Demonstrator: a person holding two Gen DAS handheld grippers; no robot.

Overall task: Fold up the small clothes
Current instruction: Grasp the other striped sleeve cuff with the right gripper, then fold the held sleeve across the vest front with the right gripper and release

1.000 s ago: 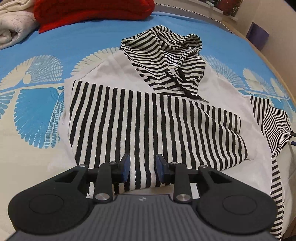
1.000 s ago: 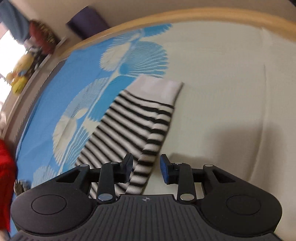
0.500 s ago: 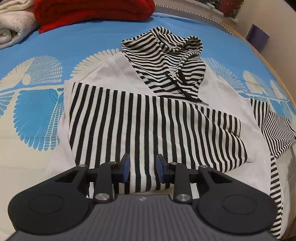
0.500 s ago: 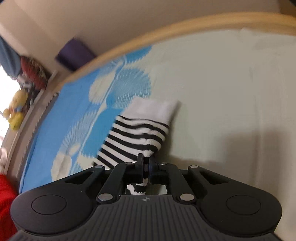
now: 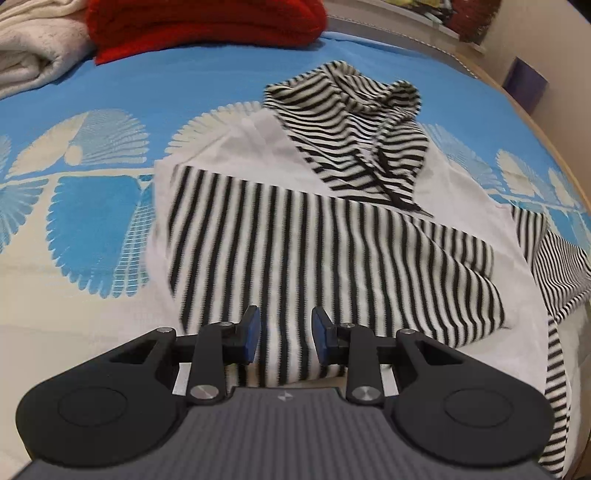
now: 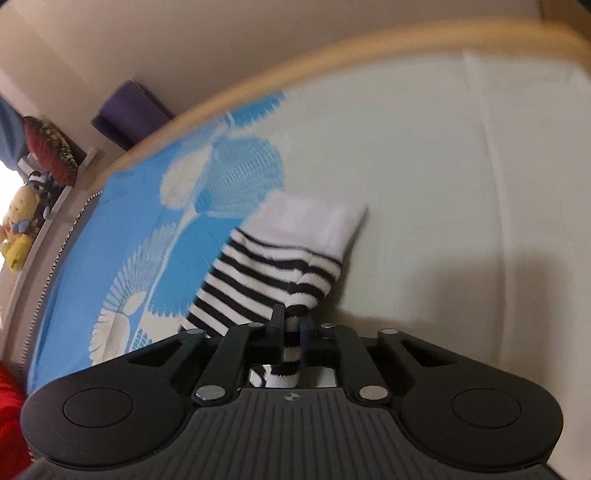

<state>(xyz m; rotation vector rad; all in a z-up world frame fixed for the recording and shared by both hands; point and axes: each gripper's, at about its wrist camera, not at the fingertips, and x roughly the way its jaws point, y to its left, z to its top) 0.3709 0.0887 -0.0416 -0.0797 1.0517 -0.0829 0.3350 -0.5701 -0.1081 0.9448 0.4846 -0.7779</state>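
A small white hoodie (image 5: 461, 192) with black-and-white striped sleeves and hood (image 5: 354, 122) lies flat on the bed. One striped sleeve (image 5: 332, 258) is folded across its chest. My left gripper (image 5: 284, 338) is open and empty, just above the hoodie's near hem. The other striped sleeve (image 6: 266, 273), with a white cuff (image 6: 310, 221), stretches out to the hoodie's right. My right gripper (image 6: 291, 328) is shut on this sleeve's edge and holds it lifted off the bedspread.
The bedspread (image 5: 92, 206) is blue and cream with fan patterns. A red blanket (image 5: 207, 26) and a cream towel (image 5: 33, 51) lie at the far end. The bed's wooden edge (image 6: 332, 62) curves along the right; a purple box (image 6: 129, 110) stands beyond it.
My right gripper closed on the outstretched sleeve's edge and lifted it a little. My left gripper stayed open and drifted slightly over the hem.
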